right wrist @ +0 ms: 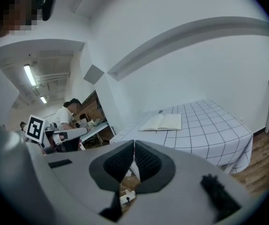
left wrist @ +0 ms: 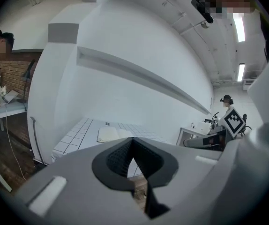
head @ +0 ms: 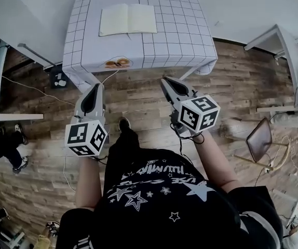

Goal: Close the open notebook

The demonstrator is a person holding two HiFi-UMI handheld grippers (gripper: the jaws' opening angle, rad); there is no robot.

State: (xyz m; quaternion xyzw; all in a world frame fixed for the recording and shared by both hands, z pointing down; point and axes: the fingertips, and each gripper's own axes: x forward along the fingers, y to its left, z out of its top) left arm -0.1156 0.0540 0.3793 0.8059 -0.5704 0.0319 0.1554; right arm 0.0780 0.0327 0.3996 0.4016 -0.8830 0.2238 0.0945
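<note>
Wood floor point(head: 138, 100) separates the counter point(head: 180, 32), top centre, bearing the open notebook point(head: 127, 19), from the left hand-held gripper point(head: 95, 86) and right hand-held gripper point(head: 167, 81) (both closed, empty), whose shut tips may shove it or crease pages.

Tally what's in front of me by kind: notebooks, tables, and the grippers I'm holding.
Open notebook: 1
Table with checked cloth: 1
Grippers, the left gripper and the right gripper, both shut and empty: 2
Total: 4
</note>
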